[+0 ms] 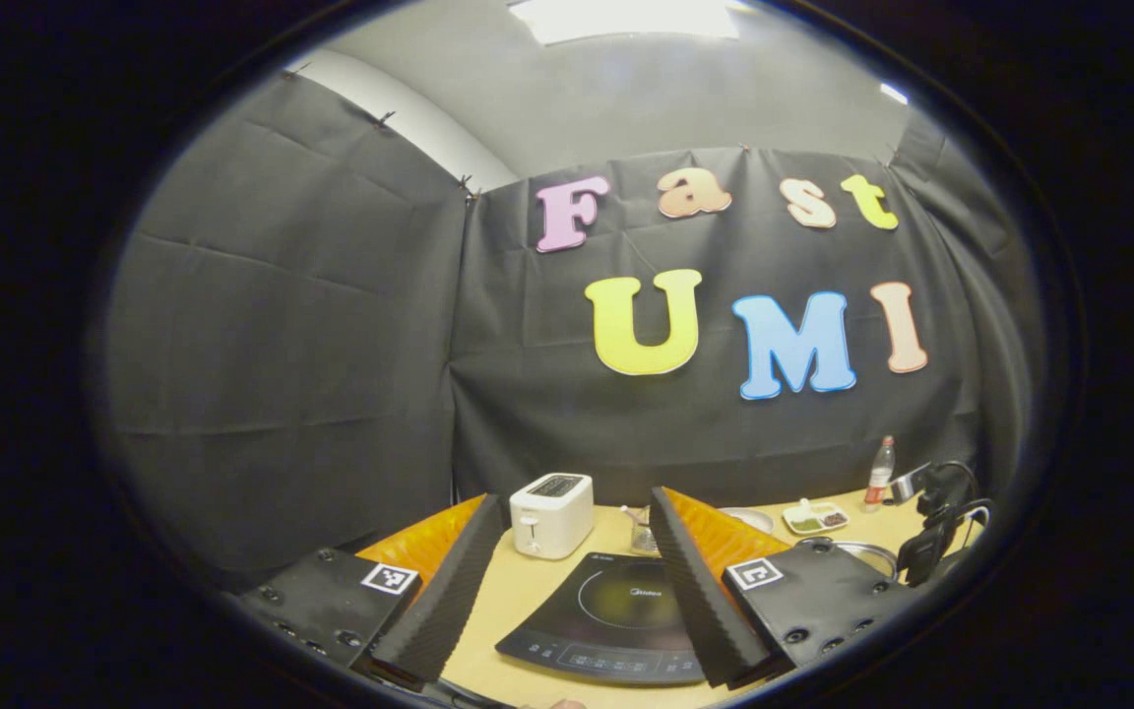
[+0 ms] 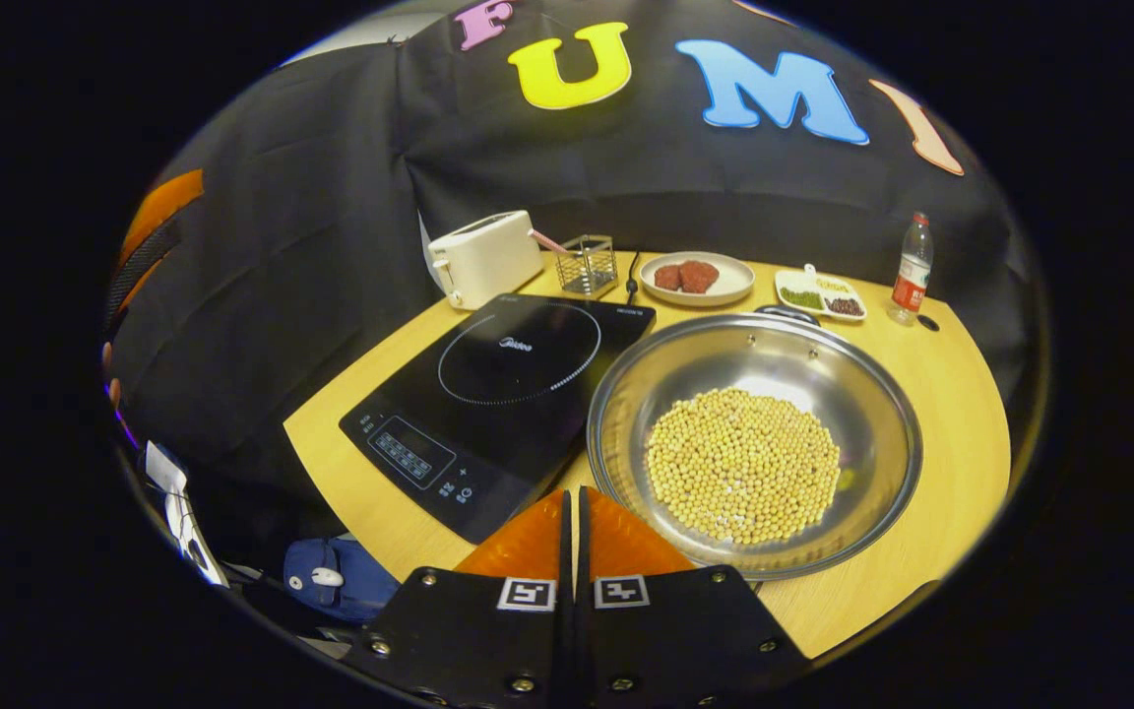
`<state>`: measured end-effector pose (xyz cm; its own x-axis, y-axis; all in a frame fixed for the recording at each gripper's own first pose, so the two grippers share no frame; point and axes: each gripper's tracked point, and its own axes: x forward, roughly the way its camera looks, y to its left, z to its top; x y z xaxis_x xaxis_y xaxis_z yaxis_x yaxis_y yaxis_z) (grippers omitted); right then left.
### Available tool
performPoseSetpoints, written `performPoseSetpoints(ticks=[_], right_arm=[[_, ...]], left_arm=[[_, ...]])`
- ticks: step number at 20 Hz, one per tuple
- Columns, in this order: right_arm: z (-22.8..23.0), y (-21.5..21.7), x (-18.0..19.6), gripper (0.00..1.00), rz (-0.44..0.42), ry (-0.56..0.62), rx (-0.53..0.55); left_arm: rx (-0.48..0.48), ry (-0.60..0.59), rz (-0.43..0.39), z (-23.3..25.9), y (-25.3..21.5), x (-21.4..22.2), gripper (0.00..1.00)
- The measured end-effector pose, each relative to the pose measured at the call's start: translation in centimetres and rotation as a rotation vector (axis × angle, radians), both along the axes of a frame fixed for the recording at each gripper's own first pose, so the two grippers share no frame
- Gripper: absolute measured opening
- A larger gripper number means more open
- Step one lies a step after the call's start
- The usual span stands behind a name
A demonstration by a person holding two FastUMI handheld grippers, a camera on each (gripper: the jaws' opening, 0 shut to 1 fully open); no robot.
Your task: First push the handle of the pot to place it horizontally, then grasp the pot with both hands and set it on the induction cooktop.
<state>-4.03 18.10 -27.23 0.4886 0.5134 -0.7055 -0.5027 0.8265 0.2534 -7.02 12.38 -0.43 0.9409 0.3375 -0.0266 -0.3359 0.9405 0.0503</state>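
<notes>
My left gripper [image 1: 567,581] is hovering wide open above the flat black induction cooktop [image 2: 498,394]; my right gripper [image 2: 574,517] is closed, empty, beside the round steel pot [image 2: 887,394] of yellow beans [image 2: 742,463] on the wooden table [image 2: 961,394].

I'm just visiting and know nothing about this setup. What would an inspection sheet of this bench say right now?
Surface: round wooden table, bare wood at its right side.
Job's things: steel pot holding yellow beans, standing on the table beside the induction cooktop, not on it; its handle cannot be made out.
Clutter: toaster, wire basket, plate of meat, small divided dish, bottle.
Grippers: left gripper open, above the cooktop, holding nothing; right gripper shut, empty, near the pot's rim.
Cables: dark cord behind the cooktop.
Surroundings: black cloth wall; blue bag below the table's edge.
</notes>
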Motion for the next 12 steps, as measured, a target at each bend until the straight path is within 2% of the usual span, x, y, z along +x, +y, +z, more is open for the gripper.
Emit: performPoseSetpoints(ticks=[2, 6, 12], right_arm=[[-1.0, -0.3, -0.3, 0.0, 0.005, 0.023, -0.017], [-2.1, -1.2, -0.9, 0.0, -0.002, 0.059, -0.032], [-1.9, -2.2, -0.9, 0.0, -0.012, 0.049, -0.033]], left_arm=[[0.002, 0.001, -0.004, -0.1, 0.0, 0.0, 1.0], [0.006, 0.002, -0.018, -0.1, -0.7, 0.5, 1.0], [0.0, 0.004, -0.044, -0.2, -2.1, 1.3, 1.0]])
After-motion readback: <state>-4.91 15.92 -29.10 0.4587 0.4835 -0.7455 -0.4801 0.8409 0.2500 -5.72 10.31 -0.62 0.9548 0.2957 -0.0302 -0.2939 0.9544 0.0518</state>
